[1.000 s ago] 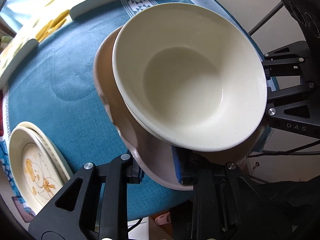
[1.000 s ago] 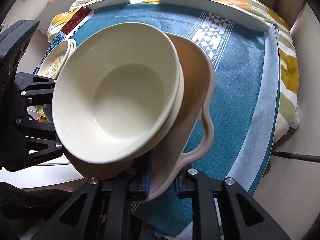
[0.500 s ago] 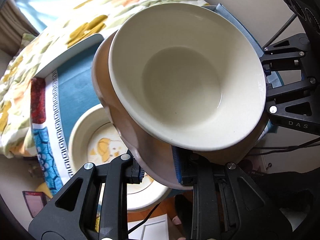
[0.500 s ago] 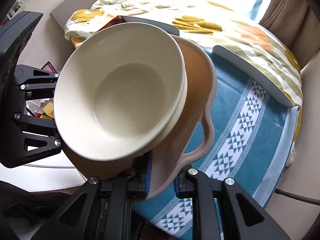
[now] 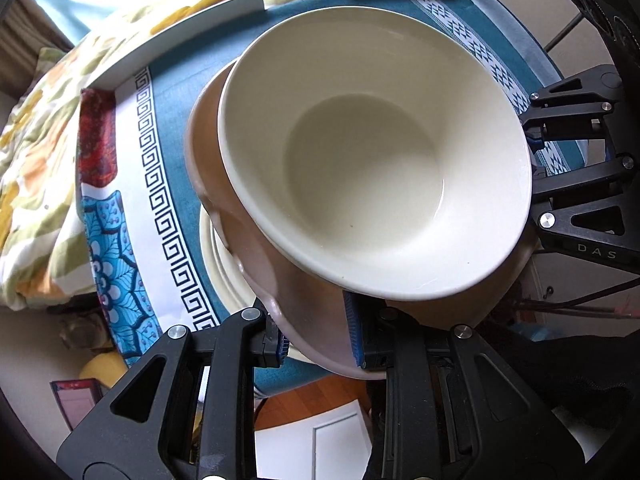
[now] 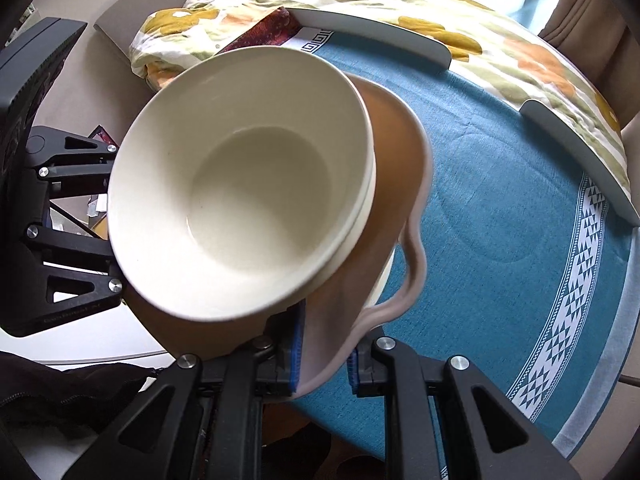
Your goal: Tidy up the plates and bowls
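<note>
A cream bowl sits stacked in a wavy-edged pink plate. My left gripper is shut on the pink plate's near rim. My right gripper is shut on the opposite rim of the pink plate, with the cream bowl on top. Both hold the stack tilted above the table. Directly under it lies a cream plate, mostly hidden; its edge also shows in the right wrist view.
The round table wears a teal cloth with patterned borders. White curved rails edge its far side. A flowered bedcover lies beyond. The table edge and floor are just below my left gripper.
Both grippers carried the stacked bowl and pink plate sideways across the table, from the bare teal cloth to above the cream plate, which is now mostly covered.
</note>
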The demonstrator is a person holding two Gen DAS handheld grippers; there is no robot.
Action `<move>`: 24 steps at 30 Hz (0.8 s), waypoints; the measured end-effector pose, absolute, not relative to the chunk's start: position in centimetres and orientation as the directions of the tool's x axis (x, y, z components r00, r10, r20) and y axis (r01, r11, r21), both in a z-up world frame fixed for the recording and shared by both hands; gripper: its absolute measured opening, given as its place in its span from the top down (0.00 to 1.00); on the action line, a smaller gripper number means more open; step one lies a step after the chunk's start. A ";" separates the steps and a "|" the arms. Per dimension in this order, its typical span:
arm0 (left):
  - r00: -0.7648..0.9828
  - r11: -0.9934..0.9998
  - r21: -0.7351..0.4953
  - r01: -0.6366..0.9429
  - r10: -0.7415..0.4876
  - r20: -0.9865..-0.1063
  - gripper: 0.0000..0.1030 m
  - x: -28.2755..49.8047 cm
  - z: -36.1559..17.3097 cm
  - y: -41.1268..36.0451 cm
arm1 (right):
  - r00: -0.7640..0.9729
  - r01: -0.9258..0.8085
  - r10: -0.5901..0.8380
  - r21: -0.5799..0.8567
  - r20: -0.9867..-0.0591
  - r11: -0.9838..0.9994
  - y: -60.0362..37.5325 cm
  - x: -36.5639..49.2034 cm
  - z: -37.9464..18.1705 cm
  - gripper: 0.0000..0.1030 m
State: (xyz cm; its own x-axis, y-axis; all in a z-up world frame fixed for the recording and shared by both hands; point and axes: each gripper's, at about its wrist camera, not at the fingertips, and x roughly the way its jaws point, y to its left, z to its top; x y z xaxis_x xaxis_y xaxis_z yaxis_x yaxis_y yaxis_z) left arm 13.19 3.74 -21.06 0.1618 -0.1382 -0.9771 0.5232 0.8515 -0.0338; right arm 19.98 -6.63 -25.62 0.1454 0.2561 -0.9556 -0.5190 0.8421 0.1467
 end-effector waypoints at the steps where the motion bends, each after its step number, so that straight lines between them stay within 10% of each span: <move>1: 0.155 0.850 -0.040 0.525 -0.142 -0.978 0.80 13.2 -21.3 3.9 | 0.143 -0.514 0.252 0.145 -0.957 0.846 -6.5 20.0 -25.7 0.84; 24: 0.138 0.874 -0.087 0.478 -0.172 -0.975 0.81 13.2 -23.2 5.7 | 0.182 -0.429 0.232 0.135 -0.955 0.893 -6.9 19.7 -25.8 0.84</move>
